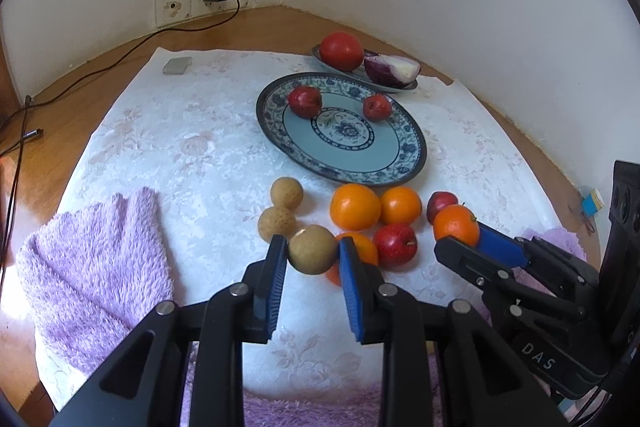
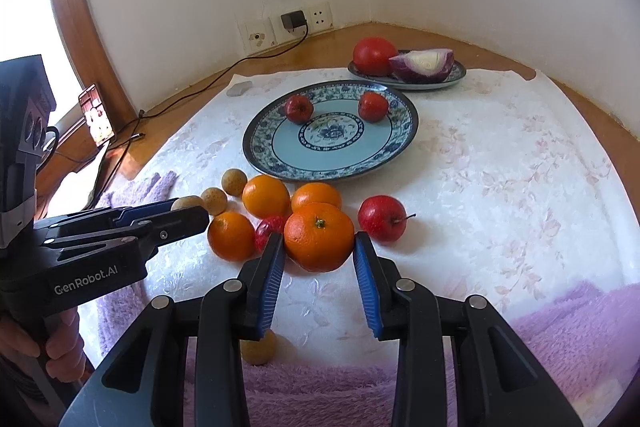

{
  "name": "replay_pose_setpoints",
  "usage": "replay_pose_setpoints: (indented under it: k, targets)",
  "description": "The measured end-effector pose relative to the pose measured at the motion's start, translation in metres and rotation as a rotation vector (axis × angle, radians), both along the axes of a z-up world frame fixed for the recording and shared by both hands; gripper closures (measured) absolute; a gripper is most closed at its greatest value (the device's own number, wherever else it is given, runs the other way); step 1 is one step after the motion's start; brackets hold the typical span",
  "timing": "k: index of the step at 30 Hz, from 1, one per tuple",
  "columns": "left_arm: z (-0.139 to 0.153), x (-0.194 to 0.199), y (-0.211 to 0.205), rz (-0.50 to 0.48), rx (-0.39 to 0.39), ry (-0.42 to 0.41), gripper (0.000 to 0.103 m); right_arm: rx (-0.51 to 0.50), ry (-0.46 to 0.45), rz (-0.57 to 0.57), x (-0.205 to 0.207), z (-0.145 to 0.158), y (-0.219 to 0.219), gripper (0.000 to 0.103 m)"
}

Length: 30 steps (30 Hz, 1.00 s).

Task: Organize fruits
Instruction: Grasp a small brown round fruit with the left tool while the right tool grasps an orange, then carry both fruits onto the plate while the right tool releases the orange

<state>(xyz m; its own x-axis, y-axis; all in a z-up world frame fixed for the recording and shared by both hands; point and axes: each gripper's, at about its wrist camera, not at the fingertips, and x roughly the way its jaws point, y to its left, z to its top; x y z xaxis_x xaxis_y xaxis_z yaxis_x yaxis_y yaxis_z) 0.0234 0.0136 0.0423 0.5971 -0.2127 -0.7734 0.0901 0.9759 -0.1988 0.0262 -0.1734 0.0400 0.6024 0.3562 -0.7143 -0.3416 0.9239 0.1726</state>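
My left gripper (image 1: 313, 251) is shut on a small brown round fruit (image 1: 312, 249) just above the white cloth. Beside it, my right gripper (image 2: 319, 247) is shut on an orange (image 2: 319, 237); both blue pads press its sides. Around them lie two more brown fruits (image 1: 286, 192), several oranges (image 1: 355, 207) and red apples (image 1: 395, 246). Beyond the pile sits a blue patterned plate (image 1: 416, 155) holding two small red fruits (image 1: 305, 101). In the right wrist view, one more brown fruit (image 2: 258, 349) lies near the purple towel, partly hidden by my finger.
A small plate (image 2: 460, 71) at the back holds a tomato (image 2: 374, 55) and a half red onion (image 2: 424, 65). Purple towels (image 1: 92, 267) lie left and in front. A charger cable (image 1: 120, 55) and a phone (image 2: 96, 115) sit left. Walls close the far corner.
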Motion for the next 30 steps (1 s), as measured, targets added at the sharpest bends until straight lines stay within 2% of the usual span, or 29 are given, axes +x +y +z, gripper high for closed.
replay_pose_setpoints:
  k: [14, 30]
  targets:
    - [0.01, 0.016, -0.012, -0.022, 0.003, -0.015, 0.075, 0.008, -0.031, -0.015, 0.013, 0.013, -0.011, 0.067]
    - [0.018, 0.056, -0.017, -0.012, 0.005, -0.034, 0.075, -0.004, -0.046, -0.015, 0.046, 0.023, -0.014, 0.067]
